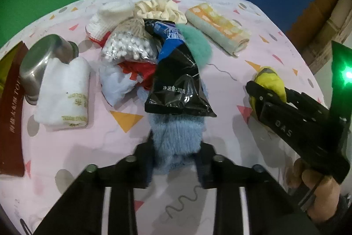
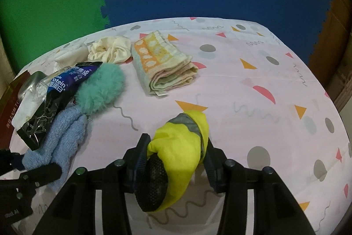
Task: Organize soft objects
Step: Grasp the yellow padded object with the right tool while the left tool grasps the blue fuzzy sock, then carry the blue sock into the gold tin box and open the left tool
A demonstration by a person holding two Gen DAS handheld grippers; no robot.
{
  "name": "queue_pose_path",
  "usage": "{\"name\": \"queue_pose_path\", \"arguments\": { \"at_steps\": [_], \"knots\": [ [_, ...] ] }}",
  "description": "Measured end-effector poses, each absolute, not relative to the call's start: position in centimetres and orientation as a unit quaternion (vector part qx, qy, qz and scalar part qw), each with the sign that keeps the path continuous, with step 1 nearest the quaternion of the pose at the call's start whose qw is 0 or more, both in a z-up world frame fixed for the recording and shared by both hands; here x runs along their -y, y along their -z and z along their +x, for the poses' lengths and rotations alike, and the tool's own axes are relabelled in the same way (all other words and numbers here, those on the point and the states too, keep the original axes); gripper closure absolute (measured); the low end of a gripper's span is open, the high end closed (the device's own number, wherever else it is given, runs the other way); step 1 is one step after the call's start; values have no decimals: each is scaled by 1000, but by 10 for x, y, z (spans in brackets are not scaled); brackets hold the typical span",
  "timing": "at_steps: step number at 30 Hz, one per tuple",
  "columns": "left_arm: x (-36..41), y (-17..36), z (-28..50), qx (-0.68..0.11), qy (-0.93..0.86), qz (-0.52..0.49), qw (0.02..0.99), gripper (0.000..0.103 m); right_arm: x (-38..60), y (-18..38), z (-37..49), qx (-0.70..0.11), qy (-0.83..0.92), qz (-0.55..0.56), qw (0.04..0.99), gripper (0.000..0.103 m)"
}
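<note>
My left gripper (image 1: 176, 147) is shut on a fluffy blue cloth (image 1: 176, 142), which lies partly under a black snack bag (image 1: 178, 85); the cloth also shows in the right wrist view (image 2: 59, 138). My right gripper (image 2: 176, 147) is shut on a yellow and black fabric item (image 2: 176, 160) just above the pink tablecloth; it appears at the right of the left wrist view (image 1: 270, 80). A pile holds a teal fluffy puff (image 1: 195, 43), a bag of white beads (image 1: 129, 47), a cream scrunchie (image 1: 160, 8) and a red-white cloth (image 1: 132, 74).
A folded orange and green towel (image 1: 217, 25) lies at the back right, also in the right wrist view (image 2: 162, 65). A rolled white towel (image 1: 63, 94), a steel cup (image 1: 41, 65) and a brown box (image 1: 11, 107) sit at the left. The patterned tablecloth (image 2: 264, 102) extends to the right.
</note>
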State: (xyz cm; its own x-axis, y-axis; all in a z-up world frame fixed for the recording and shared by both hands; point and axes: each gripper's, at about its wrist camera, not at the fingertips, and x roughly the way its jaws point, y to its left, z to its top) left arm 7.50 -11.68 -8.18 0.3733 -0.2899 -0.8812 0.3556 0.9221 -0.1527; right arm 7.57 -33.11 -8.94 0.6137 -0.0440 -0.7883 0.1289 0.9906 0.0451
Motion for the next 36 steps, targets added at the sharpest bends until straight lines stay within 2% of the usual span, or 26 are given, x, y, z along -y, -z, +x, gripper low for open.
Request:
{"name": "queue_pose_path", "arguments": {
  "at_steps": [5, 22, 36],
  "knots": [
    [108, 68, 60, -526, 216, 51, 821, 86, 332, 89, 75, -437, 48, 49, 897, 55],
    [53, 32, 20, -516, 209, 32, 830, 88, 330, 89, 76, -437, 50, 45, 897, 55],
    [-40, -6, 51, -468, 86, -6, 879, 88, 331, 90, 76, -435, 49, 48, 898, 57]
  ]
}}
